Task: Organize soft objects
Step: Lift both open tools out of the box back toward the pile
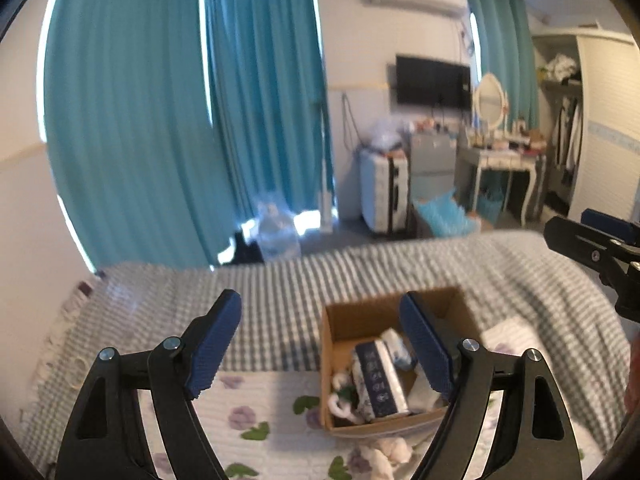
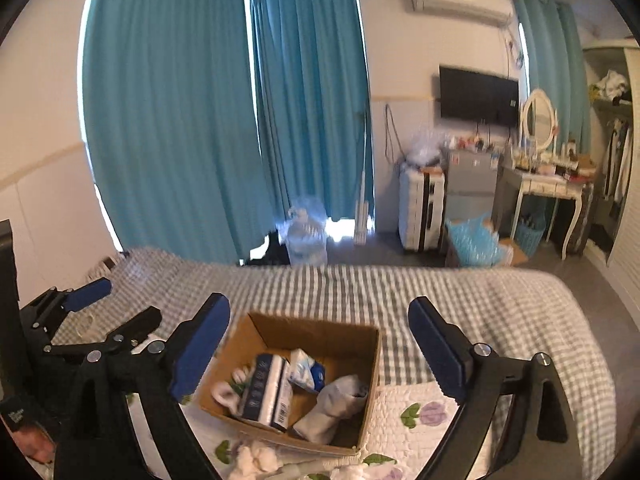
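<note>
An open cardboard box [image 2: 352,330] sits on the bed; it also shows in the left wrist view [image 1: 334,322]. Inside lie a blue-and-white tissue pack [image 2: 266,394], a small blue-white packet [image 2: 306,372], a grey sock bundle [image 2: 334,406] and a white soft item [image 2: 226,392]. A white fluffy item [image 2: 256,458] lies on the floral quilt in front of the box. My left gripper [image 1: 322,346] is open and empty, above the box's left side. My right gripper [image 2: 318,350] is open and empty, straddling the box from above.
The bed has a grey checked cover [image 2: 460,300] and a floral quilt [image 2: 424,412]. Beyond it are teal curtains [image 2: 180,120], a water jug [image 2: 306,236], a suitcase [image 2: 422,208], a small fridge [image 2: 472,184] and a dressing table [image 2: 548,188].
</note>
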`<state>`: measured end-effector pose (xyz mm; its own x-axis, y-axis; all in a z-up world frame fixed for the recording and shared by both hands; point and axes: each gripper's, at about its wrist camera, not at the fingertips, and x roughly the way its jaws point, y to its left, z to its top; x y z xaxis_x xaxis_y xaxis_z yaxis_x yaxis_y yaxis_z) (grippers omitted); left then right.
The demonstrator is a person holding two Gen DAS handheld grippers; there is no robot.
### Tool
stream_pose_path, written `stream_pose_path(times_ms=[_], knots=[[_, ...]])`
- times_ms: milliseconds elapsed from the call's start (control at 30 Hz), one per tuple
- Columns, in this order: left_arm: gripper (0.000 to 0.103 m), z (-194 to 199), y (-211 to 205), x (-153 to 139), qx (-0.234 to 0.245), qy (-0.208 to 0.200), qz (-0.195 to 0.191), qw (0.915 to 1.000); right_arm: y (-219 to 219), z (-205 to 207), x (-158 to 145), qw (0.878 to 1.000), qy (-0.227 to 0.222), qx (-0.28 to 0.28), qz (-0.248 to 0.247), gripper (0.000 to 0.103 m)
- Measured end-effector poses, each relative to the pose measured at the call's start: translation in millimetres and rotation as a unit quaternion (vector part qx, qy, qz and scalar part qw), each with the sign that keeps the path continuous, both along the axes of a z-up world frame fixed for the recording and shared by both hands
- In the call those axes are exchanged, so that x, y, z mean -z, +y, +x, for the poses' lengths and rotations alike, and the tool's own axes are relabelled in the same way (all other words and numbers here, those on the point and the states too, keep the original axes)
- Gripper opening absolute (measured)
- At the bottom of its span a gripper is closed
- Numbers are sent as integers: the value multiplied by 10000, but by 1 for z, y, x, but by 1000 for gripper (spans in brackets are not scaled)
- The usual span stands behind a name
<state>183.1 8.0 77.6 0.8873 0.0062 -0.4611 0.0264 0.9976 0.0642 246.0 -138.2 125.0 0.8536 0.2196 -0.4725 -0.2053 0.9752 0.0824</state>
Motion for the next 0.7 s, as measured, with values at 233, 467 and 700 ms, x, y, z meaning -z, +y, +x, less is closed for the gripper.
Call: stream_pose_path(times_ms=[233,467,700], knots=[[89,-72,9,-63,-213,-552,-63,9982,-8,-77,-68,9987,-505,58,-22,103],[89,-128,12,-73,-335,-758,-26,9966,-15,-138,-87,9976,-654,40,-207,103],[89,-157,9,-50,-424,-594,-27,9973,-22,-174,-62,9985,-491,-46,-244,103]])
